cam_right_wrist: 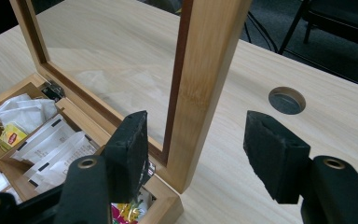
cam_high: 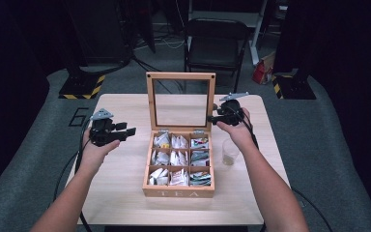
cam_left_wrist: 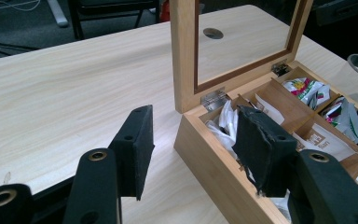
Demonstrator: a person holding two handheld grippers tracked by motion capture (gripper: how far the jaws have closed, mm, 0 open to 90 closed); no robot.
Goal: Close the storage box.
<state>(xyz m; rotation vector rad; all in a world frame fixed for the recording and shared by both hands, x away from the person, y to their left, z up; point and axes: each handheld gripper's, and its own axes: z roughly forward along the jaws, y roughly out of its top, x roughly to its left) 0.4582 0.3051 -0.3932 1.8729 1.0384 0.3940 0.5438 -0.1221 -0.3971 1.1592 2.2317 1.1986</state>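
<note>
Dark curtains and grey floor mats surround us, with a black folding chair (cam_high: 216,41) beyond the far edge of the light wooden table (cam_high: 125,179). At the middle of that table, reaching toward its near edge, sits the wooden tea box (cam_high: 178,191), its front marked TEA. Its glass-paned lid (cam_high: 180,76) stands upright on hinges at the back wall of the box. We count nine compartments, all holding tea bags (cam_high: 179,158): mostly white sachets, with coloured ones in the column on the right-hand side.

Our right gripper (cam_high: 216,116) hovers at the lid's right frame post. In the right gripper view, the wooden post (cam_right_wrist: 205,88) rises between the two black jaws, which stand apart on either side of it; the pads (cam_right_wrist: 128,149) do not press on the wood, so we have hold of nothing. A round cable hole (cam_right_wrist: 286,100) in the tabletop shows past the post.

Our left gripper (cam_high: 125,130) hangs over the table's left part, near the box's left wall and pointing toward it. In the left gripper view, its jaws are partly open with nothing gripped: one pad (cam_left_wrist: 135,149) sits over bare tabletop, the other (cam_left_wrist: 261,149) is seen in front of the box's back-left compartment.

A clear plastic cup (cam_high: 230,152) stands just beside the box's right wall, under our right forearm, toward the table's right edge.
</note>
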